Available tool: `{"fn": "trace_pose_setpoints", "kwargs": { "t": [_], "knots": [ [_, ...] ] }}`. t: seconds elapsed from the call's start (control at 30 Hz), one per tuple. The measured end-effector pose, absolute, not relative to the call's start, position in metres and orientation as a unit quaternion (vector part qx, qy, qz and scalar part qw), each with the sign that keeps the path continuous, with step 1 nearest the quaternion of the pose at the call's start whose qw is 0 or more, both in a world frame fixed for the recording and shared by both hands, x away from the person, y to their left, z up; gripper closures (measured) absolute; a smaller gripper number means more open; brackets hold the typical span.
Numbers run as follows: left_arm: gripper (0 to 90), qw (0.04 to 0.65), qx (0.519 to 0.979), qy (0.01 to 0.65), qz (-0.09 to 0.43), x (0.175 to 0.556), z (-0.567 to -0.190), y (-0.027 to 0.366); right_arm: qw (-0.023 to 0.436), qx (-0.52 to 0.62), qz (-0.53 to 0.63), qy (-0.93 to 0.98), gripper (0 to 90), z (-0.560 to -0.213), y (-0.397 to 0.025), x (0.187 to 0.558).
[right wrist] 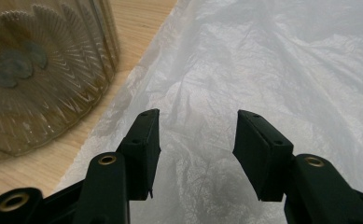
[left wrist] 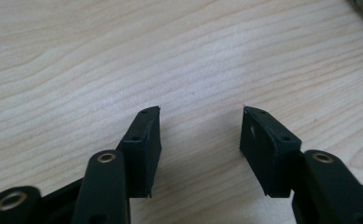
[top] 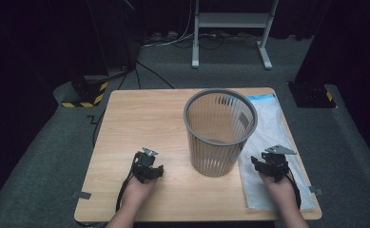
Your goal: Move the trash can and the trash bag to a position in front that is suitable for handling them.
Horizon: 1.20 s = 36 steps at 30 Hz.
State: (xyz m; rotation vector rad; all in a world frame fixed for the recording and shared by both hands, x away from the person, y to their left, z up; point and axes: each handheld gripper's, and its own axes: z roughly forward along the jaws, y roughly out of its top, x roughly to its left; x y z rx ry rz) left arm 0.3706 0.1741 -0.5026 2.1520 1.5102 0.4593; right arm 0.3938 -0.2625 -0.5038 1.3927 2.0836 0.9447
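1. The left gripper (top: 148, 167) is held low over bare wood of the worktop (top: 140, 123), jaws spread wide with nothing between them — grain is seen through the gap in the left gripper view.
2. The right gripper (top: 271, 164) is poised over the clear plastic bag (top: 273, 123), jaws wide apart, nothing gripped.
3. The bag is laid flat along the worktop's right side, just beside the grey slatted wastebasket (top: 219, 133) — upright, between the two grippers.
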Motion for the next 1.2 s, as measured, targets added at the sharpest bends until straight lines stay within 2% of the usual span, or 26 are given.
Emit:
{"fn": "trace_pose_setpoints", "kwargs": {
  "t": [0.2,0.53,0.7,0.77,0.93,1.07,1.2],
  "knots": [
    [42.0,0.174,0.792,0.572,0.125,0.383,-0.494,0.17,0.238,0.499,0.348,0.757,45.4,-0.503,-0.263,0.393],
    [32.9,0.107,0.79,0.599,0.076,0.402,-0.489,0.169,0.22,0.5,0.349,0.761,43.6,-0.505,-0.265,0.399],
    [32.6,0.078,0.786,0.61,0.058,0.409,-0.487,0.177,0.219,0.506,0.351,0.756,42.7,-0.503,-0.268,0.398],
    [41.6,0.07,0.787,0.611,0.052,0.411,-0.486,0.18,0.225,0.505,0.351,0.756,42.5,-0.501,-0.27,0.398],
    [40.3,0.052,0.786,0.616,0.024,0.411,-0.483,0.184,0.228,0.501,0.356,0.755,42.2,-0.496,-0.265,0.399],
    [35.1,0.019,0.779,0.627,0.006,0.412,-0.481,0.185,0.228,0.489,0.349,0.766,42.1,-0.498,-0.257,0.398],
    [31.5,-0.003,0.774,0.633,0.022,0.415,-0.472,0.183,0.237,0.485,0.343,0.769,42.0,-0.497,-0.254,0.395]
  ]
}}
